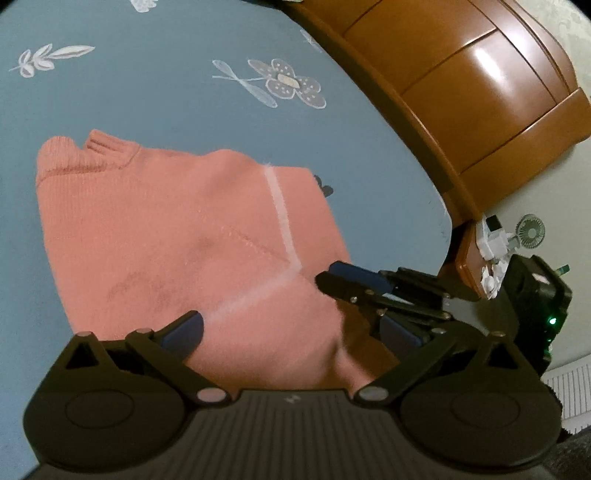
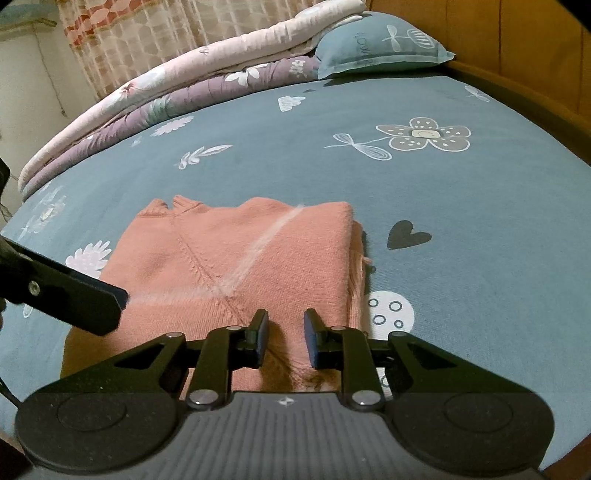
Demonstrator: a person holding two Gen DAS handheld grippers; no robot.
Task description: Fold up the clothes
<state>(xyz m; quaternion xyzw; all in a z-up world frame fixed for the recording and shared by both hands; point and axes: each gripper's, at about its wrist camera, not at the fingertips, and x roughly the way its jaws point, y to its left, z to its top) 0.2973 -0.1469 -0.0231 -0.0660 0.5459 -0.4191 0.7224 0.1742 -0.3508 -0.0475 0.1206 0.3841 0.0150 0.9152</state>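
You are working over a bed sheet [image 2: 295,122], blue-grey with white flowers and leaves printed on it, which fills most of both views; at its far edge a rolled quilt [image 2: 159,96] in pink and mauve lies along the left, and a matching blue-grey pillow [image 2: 380,44] sits to its right against the wooden headboard [image 1: 472,74]; the curtain [image 2: 140,33] hangs behind the quilt.

The pink sweater [image 2: 258,258] lies folded on the near half of the sheet, roughly rectangular, its ribbed collar at the far left corner and a pale stripe running diagonally across the top layer; the folded edges stack on its right side, just left of a dark heart print [image 2: 406,234]; the near edge of the knit bunches and lifts slightly towards you.

Your right gripper [image 2: 285,336] sits at the sweater's near edge with its fingers apart, a gap between the pads and the pink fabric showing through it; nothing is pinched there.

Your left gripper [image 1: 291,325] is spread wide over the near left part of the sweater, its left finger [image 1: 184,328] low above the knit; it holds nothing.

A small fan [image 1: 530,232] stands far right on the bedside unit.
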